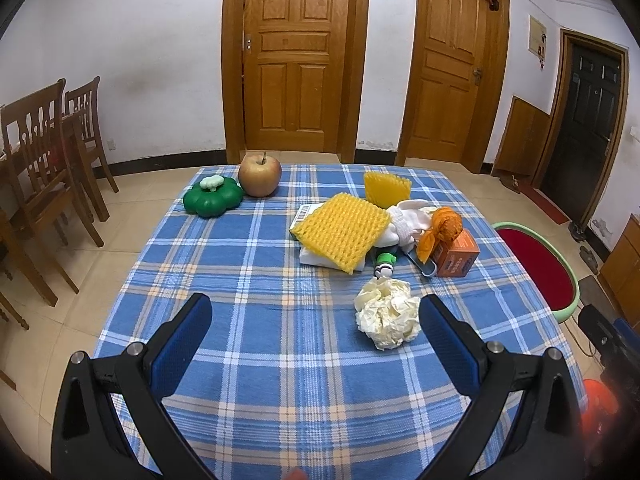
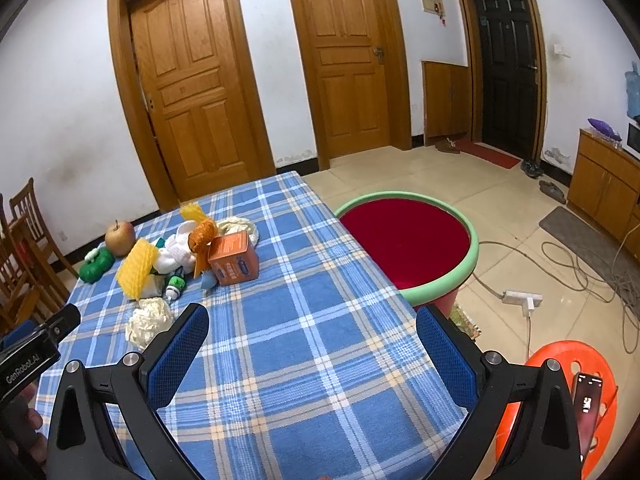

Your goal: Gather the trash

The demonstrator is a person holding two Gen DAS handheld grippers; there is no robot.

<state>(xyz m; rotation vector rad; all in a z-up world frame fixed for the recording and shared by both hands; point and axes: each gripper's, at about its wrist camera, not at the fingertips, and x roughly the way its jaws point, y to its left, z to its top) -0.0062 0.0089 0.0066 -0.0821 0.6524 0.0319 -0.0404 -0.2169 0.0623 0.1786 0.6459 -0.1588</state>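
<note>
Both grippers hovered over the near end of a table covered in a blue plaid cloth [image 1: 248, 264], each with its jaws spread wide and nothing between them. The left gripper [image 1: 315, 314] pointed up the table, and a crumpled ball of pale paper [image 1: 387, 313] lay on the cloth just beside its right finger, apart from the main heap. Beyond the ball sat that heap: a yellow foam fruit net [image 1: 342, 230] draped over white wrapping, a second yellow net [image 1: 386, 189] standing behind it, an orange mesh bundle [image 1: 442, 227] leaning on an orange carton [image 1: 459, 258], and a small green-capped bottle [image 1: 385, 263] lying between them. Farther left, well apart from the litter, an apple [image 1: 260, 174] stood touching a green pumpkin-shaped container [image 1: 213, 201]. The right gripper [image 2: 313, 322] faced the table's right edge, where a red basin with a green rim [image 2: 440, 284] stood on the floor just beside the table, with a white power strip [image 2: 522, 300] and loose cables past it.
</note>
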